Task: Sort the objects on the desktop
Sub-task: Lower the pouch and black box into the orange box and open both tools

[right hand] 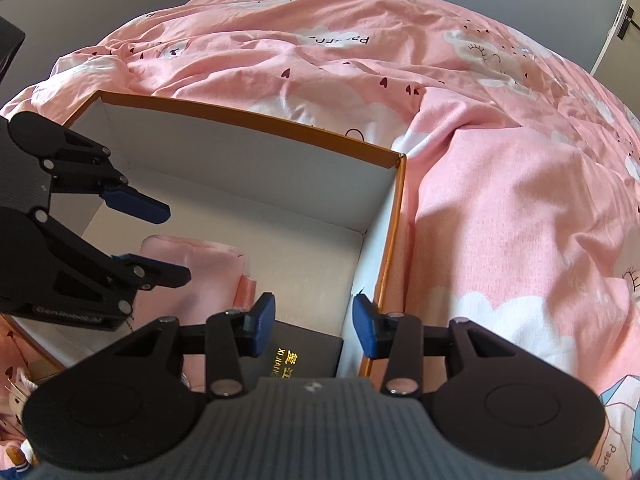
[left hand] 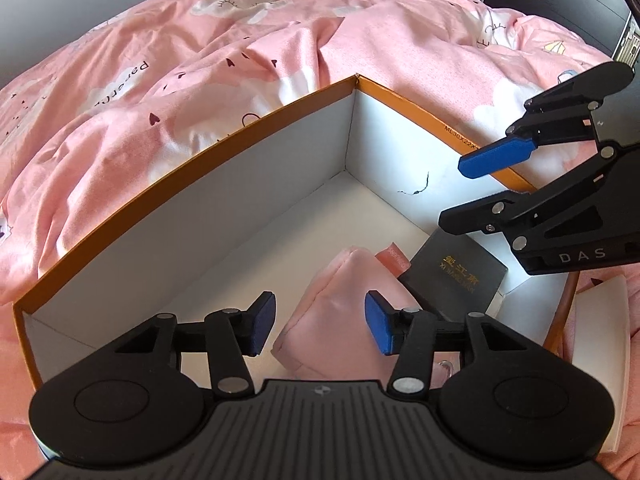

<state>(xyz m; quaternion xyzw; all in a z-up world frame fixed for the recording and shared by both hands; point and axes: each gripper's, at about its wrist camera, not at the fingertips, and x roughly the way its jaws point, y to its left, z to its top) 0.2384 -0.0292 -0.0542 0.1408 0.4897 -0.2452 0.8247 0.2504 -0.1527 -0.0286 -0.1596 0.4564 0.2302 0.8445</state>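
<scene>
The cardboard box [left hand: 248,216], white inside with orange edges, sits on the soft, wrinkly pink bed cover [left hand: 160,80]. A folded pink cloth [left hand: 340,304] and flat black booklet [left hand: 456,276] lie inside. Left hand-held gripper [left hand: 320,328] and right hand-held gripper [right hand: 314,330] have their pads apart, holding nothing.

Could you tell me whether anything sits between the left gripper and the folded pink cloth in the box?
Nothing visible does: the left gripper hovers open directly above the pink cloth inside the box.
</scene>
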